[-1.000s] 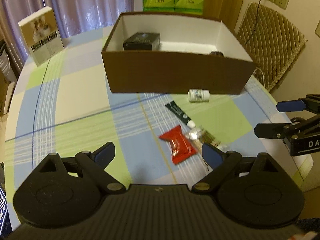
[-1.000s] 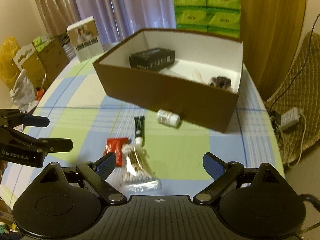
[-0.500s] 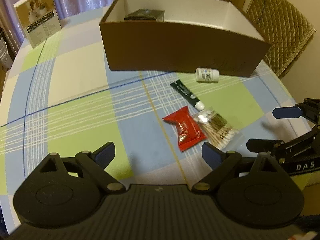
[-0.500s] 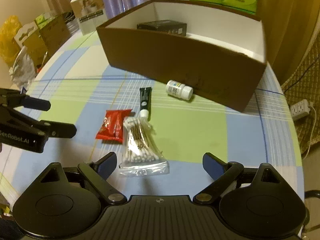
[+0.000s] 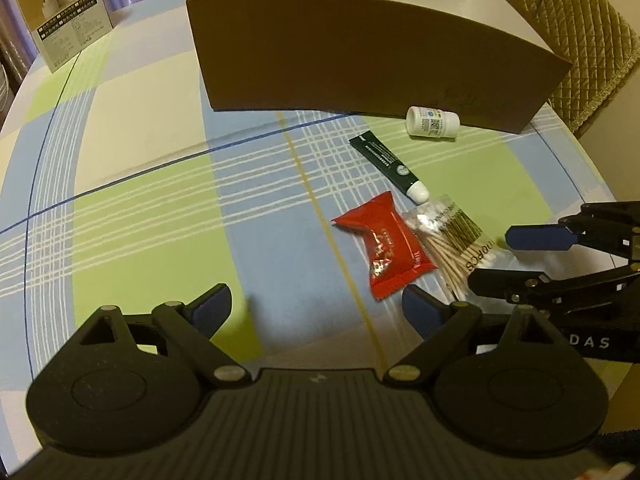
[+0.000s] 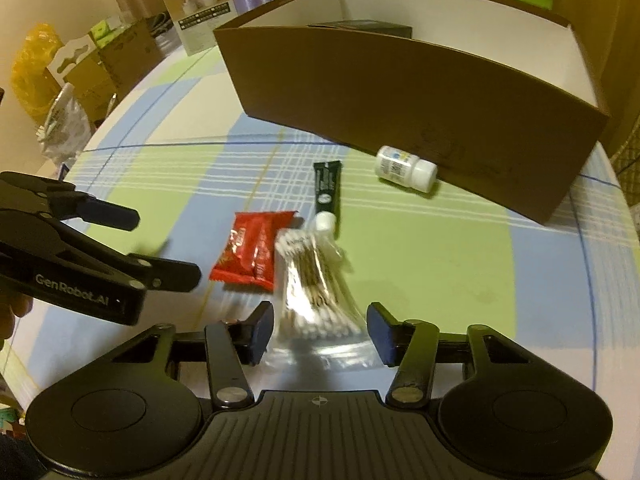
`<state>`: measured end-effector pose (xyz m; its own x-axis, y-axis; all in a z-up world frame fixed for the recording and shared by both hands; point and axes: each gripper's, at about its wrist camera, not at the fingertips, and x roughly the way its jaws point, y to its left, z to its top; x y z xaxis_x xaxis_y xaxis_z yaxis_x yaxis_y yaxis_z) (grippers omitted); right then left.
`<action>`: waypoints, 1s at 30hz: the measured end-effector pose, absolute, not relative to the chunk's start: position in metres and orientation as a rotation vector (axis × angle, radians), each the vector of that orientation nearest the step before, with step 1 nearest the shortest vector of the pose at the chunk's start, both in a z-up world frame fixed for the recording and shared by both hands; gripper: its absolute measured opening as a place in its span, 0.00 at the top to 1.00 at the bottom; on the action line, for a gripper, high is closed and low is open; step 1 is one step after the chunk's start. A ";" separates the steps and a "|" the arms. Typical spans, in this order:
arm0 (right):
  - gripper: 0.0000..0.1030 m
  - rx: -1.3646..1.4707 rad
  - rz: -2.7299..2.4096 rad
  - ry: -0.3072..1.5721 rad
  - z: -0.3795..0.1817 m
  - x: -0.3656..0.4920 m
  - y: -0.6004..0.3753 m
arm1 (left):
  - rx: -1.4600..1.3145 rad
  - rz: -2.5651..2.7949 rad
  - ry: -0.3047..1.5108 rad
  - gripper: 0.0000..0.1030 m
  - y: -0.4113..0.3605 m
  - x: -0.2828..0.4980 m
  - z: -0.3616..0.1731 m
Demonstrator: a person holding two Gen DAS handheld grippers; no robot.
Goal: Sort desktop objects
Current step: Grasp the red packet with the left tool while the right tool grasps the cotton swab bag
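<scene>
Round table under a checked cloth of green, blue and cream; purple curtains at 12 o'clock, a quilted chair back at 2 o'clock, cartons and a yellow bag off the table edge at 10 o'clock in the right wrist view. Upright printed box at 11 o'clock. Brown cardboard box, white inside, at 12 o'clock; a black carton shows just over its near wall, the rest of the contents hidden. Against that wall's foot, a white bottle on its side. Nearer, a dark green tube, a red sachet and a clear bag of cotton swabs lie close together. Right gripper: jaws spread, set either side of the swab bag's near end, contact unclear. Left gripper: jaws wide apart, holding nothing, just short of the sachet.
</scene>
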<state>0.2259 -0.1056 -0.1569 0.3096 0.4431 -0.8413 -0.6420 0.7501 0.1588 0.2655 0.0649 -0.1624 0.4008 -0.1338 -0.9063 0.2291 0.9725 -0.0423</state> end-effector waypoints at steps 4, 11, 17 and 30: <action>0.58 -0.224 0.727 1.036 -0.165 0.230 -0.103 | 0.095 -0.231 1.140 0.13 0.065 0.269 -0.164; 0.72 -0.236 0.739 1.077 -0.166 0.230 -0.113 | 0.092 -0.263 1.148 0.13 0.056 0.274 -0.168; 0.72 -0.195 0.662 1.102 -0.164 0.231 -0.141 | 0.109 -0.296 1.145 0.14 0.038 0.283 -0.174; 0.72 -0.070 0.439 1.070 -0.158 0.256 -0.194 | 0.162 -0.322 1.130 0.44 0.013 0.303 -0.192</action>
<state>0.2563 -0.1936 -0.1579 0.4025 0.3139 -0.8599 -0.3805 0.9117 0.1547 0.3032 0.0134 -0.1923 0.3874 -0.1703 -0.9060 0.3329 0.9423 -0.0348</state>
